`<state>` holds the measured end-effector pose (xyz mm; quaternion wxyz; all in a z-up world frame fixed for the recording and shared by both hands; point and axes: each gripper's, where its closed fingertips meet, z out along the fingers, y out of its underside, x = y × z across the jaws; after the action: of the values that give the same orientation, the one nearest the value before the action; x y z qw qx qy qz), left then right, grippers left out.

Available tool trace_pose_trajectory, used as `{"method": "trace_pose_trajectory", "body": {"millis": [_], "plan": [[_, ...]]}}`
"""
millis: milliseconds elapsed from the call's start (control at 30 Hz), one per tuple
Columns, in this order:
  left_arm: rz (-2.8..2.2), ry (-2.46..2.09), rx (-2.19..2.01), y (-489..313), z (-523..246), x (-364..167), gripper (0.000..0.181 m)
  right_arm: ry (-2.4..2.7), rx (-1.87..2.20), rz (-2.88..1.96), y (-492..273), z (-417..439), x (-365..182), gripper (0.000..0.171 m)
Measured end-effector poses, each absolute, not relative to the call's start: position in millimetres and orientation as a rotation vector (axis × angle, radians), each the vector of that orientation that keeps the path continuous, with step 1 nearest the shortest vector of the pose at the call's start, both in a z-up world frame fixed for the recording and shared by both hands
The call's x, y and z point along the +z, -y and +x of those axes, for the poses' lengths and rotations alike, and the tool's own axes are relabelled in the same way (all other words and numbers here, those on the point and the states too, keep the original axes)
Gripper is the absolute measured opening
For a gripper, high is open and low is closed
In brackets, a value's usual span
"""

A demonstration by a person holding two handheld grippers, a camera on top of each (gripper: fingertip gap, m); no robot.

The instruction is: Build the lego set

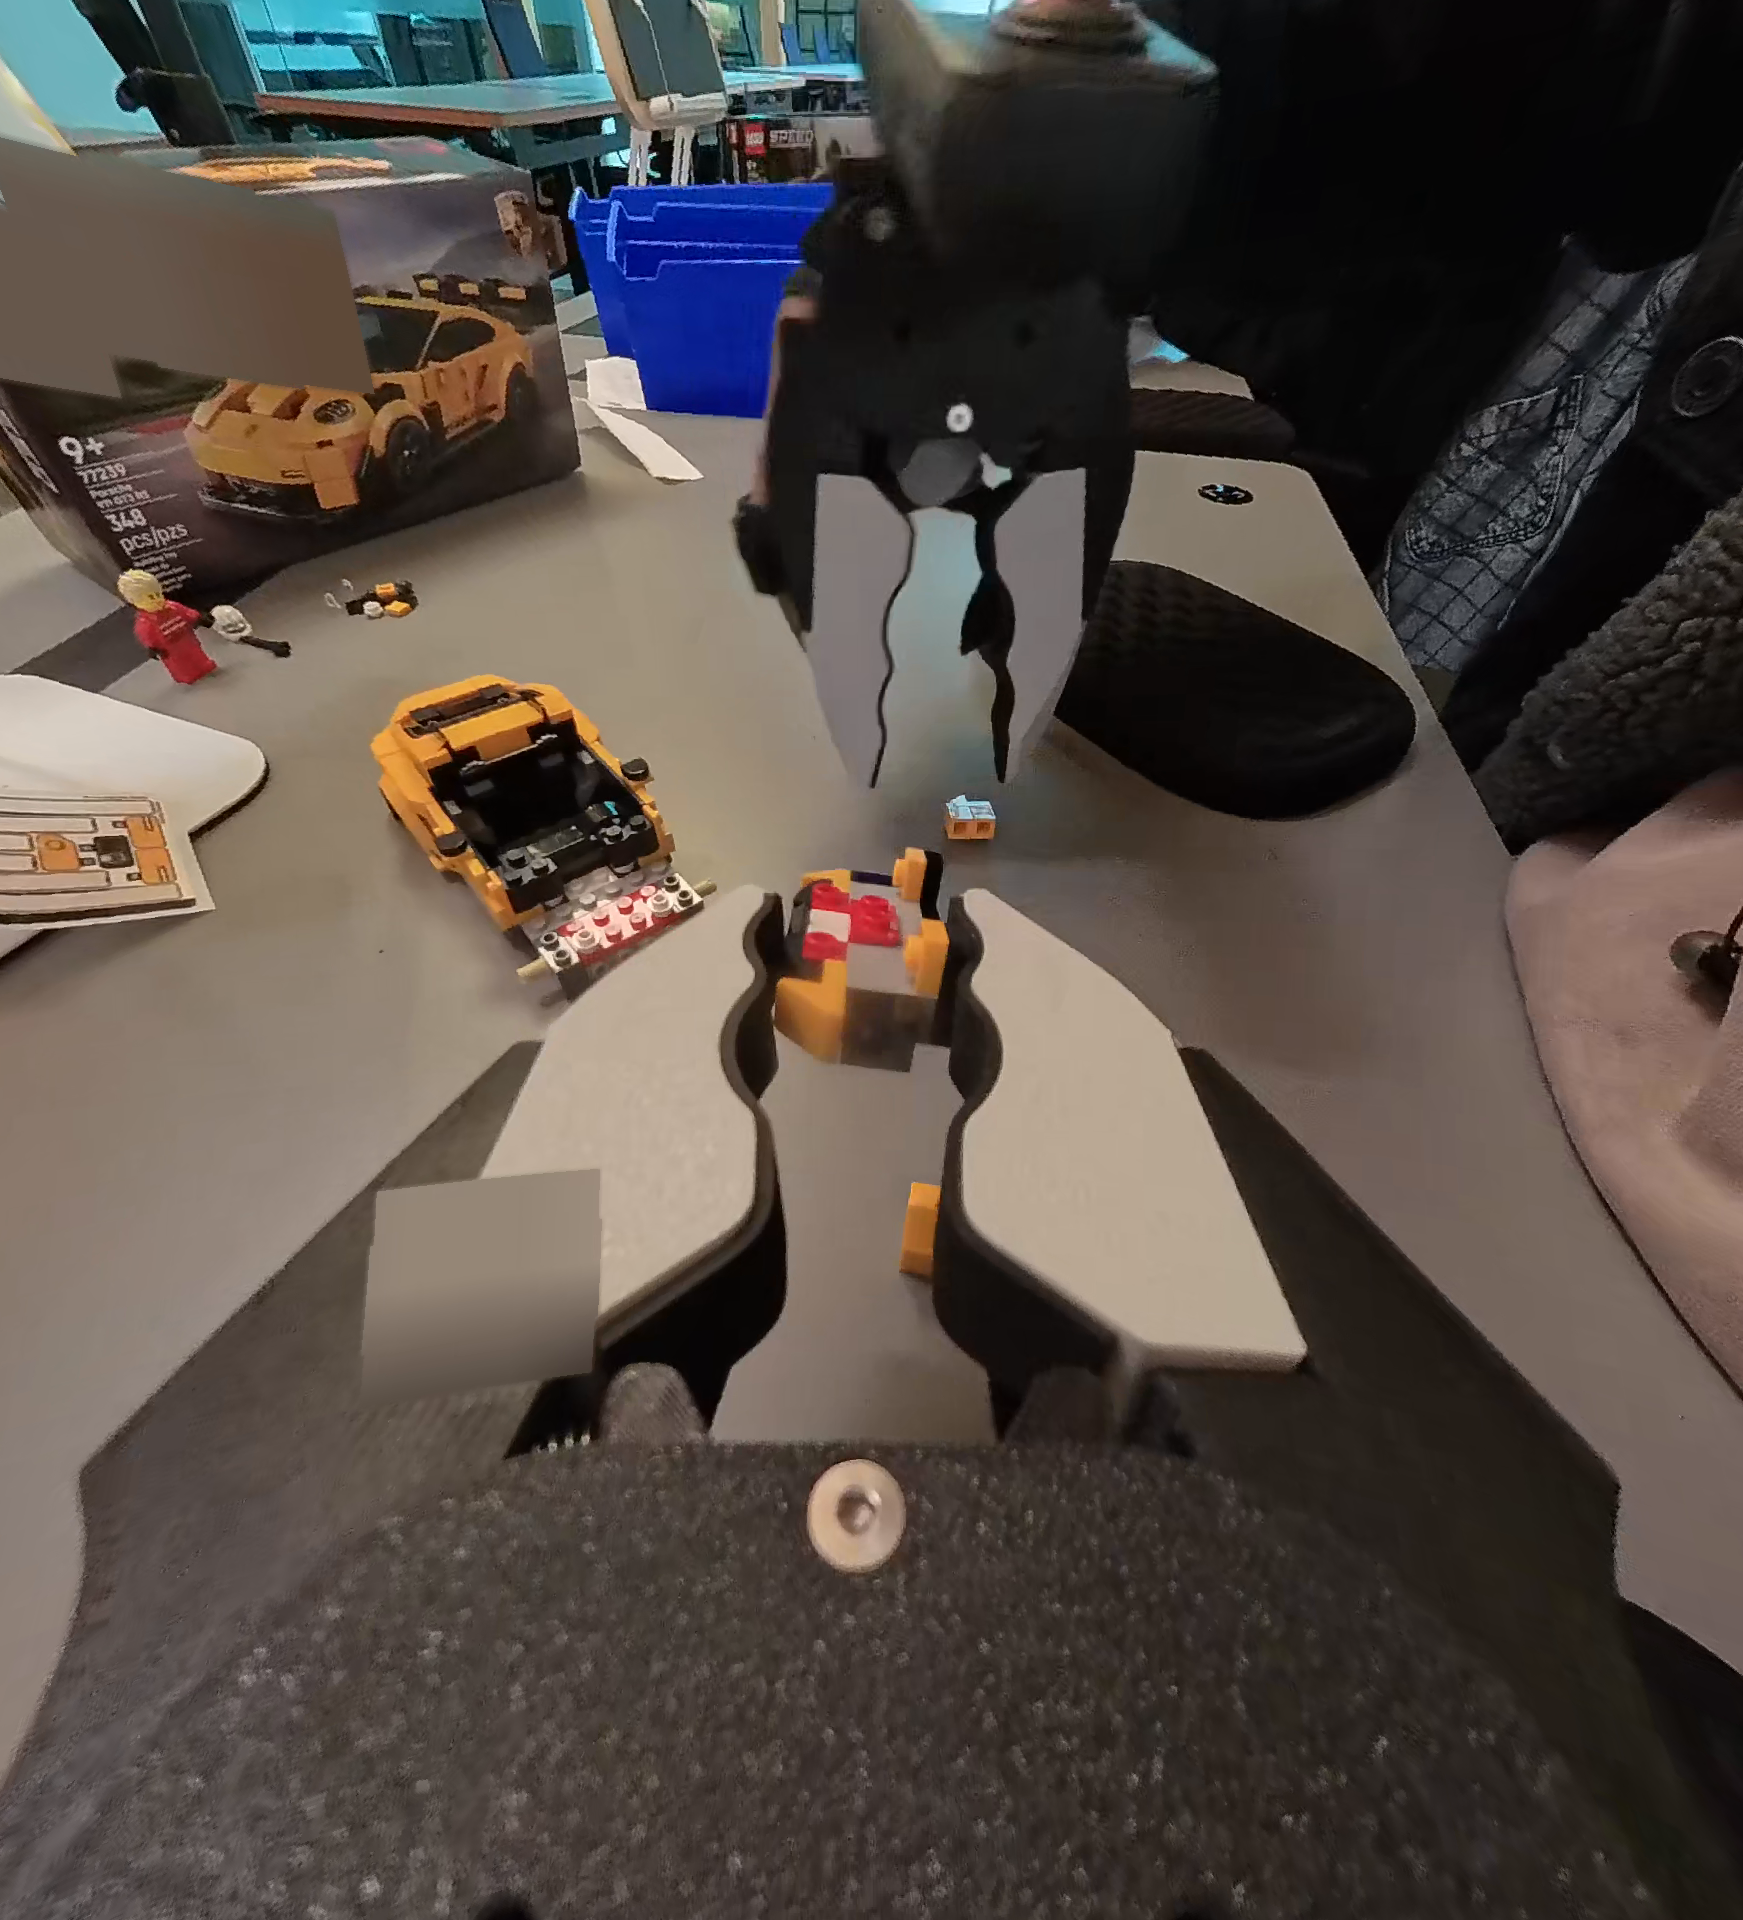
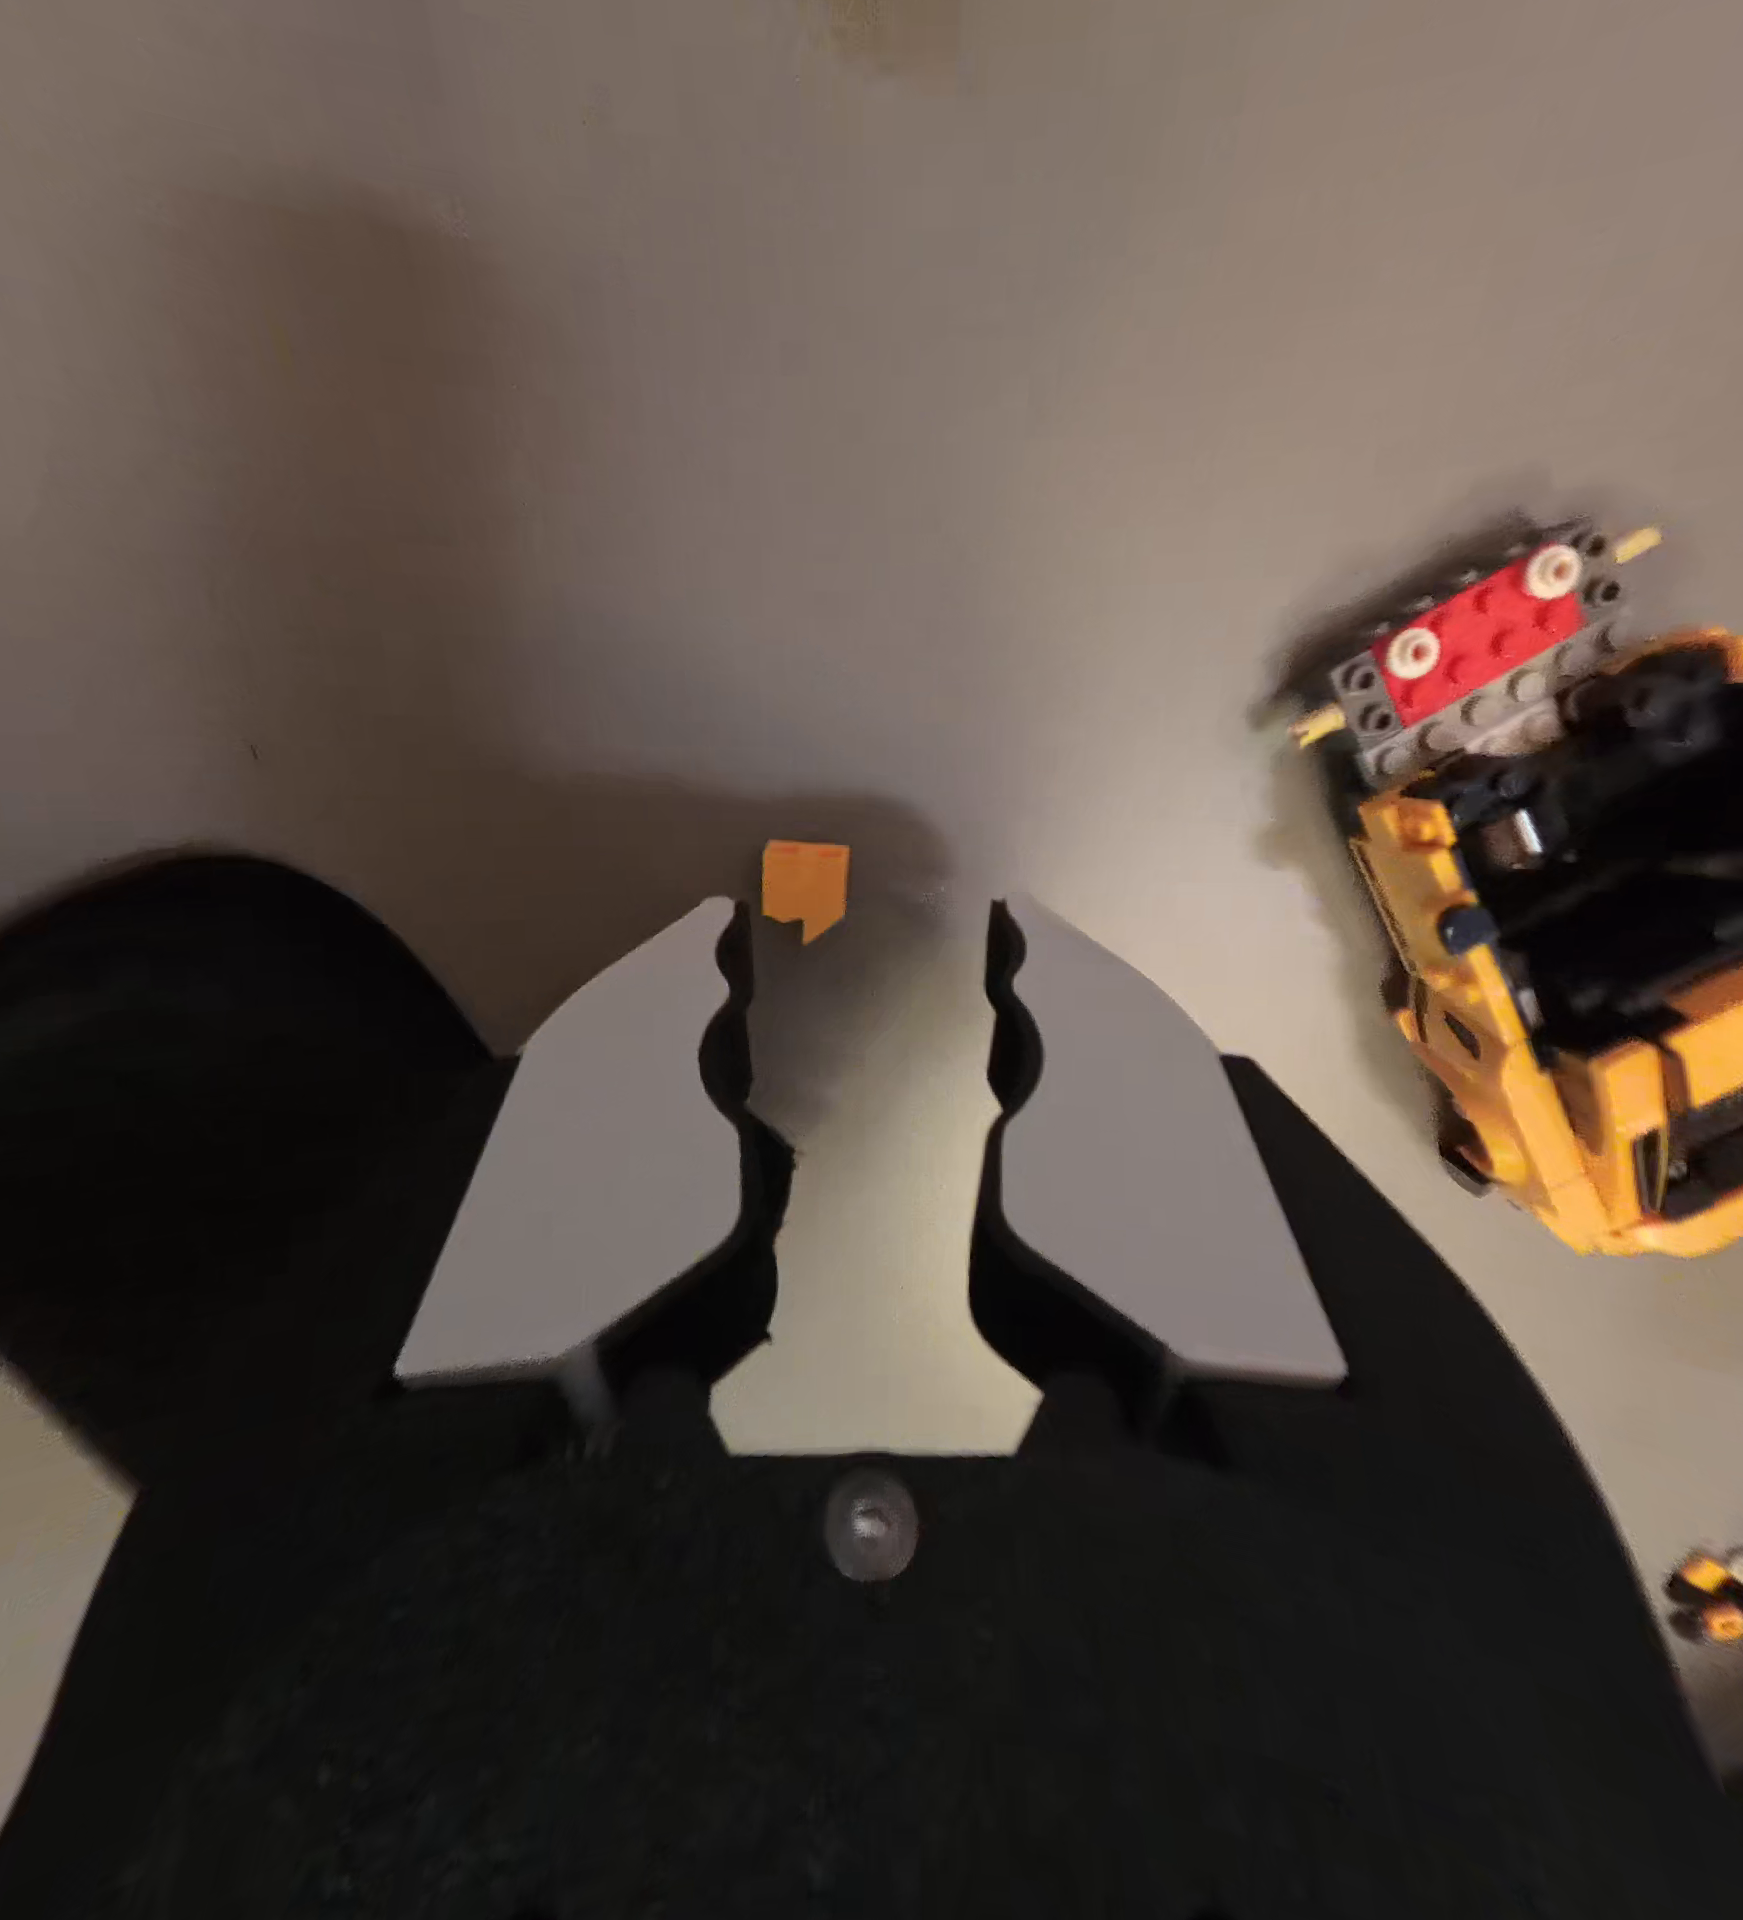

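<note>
Orange and black bricks made up most of the half-built car, which sat on the grey table left of centre with its cabin open and a red-and-grey studded chassis end bare toward the near side. The left tool was pinching a small sub-assembly of orange, red, white and grey pieces between its fingers, held just right of the car's bare end. A loose orange brick lay on the table near that tool's right finger, and a small blue-and-orange piece lay a little farther off. The right tool hung over the table with its jaws spread and nothing between them; in its own view an orange brick lay just beyond its left fingertip. My reading is that the step in hand was picking up a loose brick to add to the held sub-assembly. That would call for lowering the right tool, centring the brick between the fingers and closing squarely, since so small a piece could skid on the smooth table. At the far left stood the set's box, with a red minifigure and a few small parts before it, and a printed sheet lay at the left edge.
</note>
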<state>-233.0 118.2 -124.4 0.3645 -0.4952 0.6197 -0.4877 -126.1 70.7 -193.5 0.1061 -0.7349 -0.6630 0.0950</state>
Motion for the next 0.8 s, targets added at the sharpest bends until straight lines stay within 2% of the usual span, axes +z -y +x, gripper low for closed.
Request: {"method": "trace_pose_trajectory", "body": {"millis": [167, 367, 700, 733, 800], "plan": [[-1.232, -1.606, -1.289, -110, -232, -122, 0.03, 1.78, 0.226, -1.95, -51, -124, -200, 0.038], [-1.127, -1.694, -1.272, -85, -222, -127, 0.03, 1.561, 0.292, -1.936, -55, -122, -205, 0.031], [-1.192, -2.051, -0.942, -58, -195, -196, 0.03, 1.599, 0.424, -2.0, -50, -128, -207, 0.025], [-1.207, -2.066, -0.912, -60, -195, -199, 0.031, 1.597, 0.436, -2.005, -50, -128, -207, 0.024], [-1.242, -2.082, -0.905, -61, -198, -203, 0.048, 1.591, 0.451, -2.016, -49, -129, -208, 0.017]]}}
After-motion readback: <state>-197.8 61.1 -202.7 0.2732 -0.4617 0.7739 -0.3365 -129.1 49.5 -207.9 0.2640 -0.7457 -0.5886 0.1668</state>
